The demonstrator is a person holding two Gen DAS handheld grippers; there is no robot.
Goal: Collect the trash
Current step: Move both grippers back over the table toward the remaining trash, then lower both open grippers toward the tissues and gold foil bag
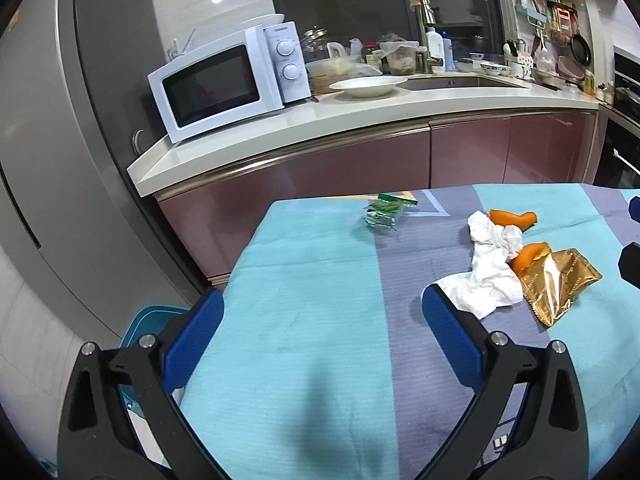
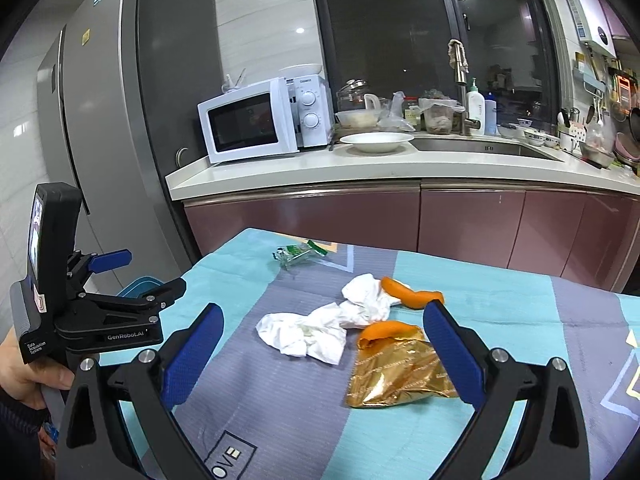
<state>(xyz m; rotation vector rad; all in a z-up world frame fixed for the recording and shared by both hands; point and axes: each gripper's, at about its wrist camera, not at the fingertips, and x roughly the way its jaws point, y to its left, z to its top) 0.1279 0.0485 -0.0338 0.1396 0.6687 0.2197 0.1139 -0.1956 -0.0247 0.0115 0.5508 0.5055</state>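
Kitchen units and a steel fridge (image 2: 132,120) stand behind the cloth-covered counter (image 1: 312,320) where I work, with a white microwave (image 1: 228,84) and a sink (image 2: 484,148) on the worktop beyond. Off the counter's left edge I see a blue bin (image 1: 144,324) on the floor, likely where the trash belongs, though I cannot see what is in it.

My left tongs (image 1: 324,332) hang released over bare cloth, gripping nothing. Ahead of them, towards the far edge, lies a green wrapper (image 1: 384,214). Further right sits the main pile: a crumpled white tissue (image 2: 316,326), two orange peels (image 2: 412,296) touching it, and a gold foil packet (image 2: 400,376) just beside the nearer peel. My right tongs (image 2: 324,344) are also released and empty, fingers spread so that the tissue and the packet show between them.

As I judge it, collection has barely begun: all the pieces I can see lie on the counter, none is gripped, and each is yet to be carried to the bin.
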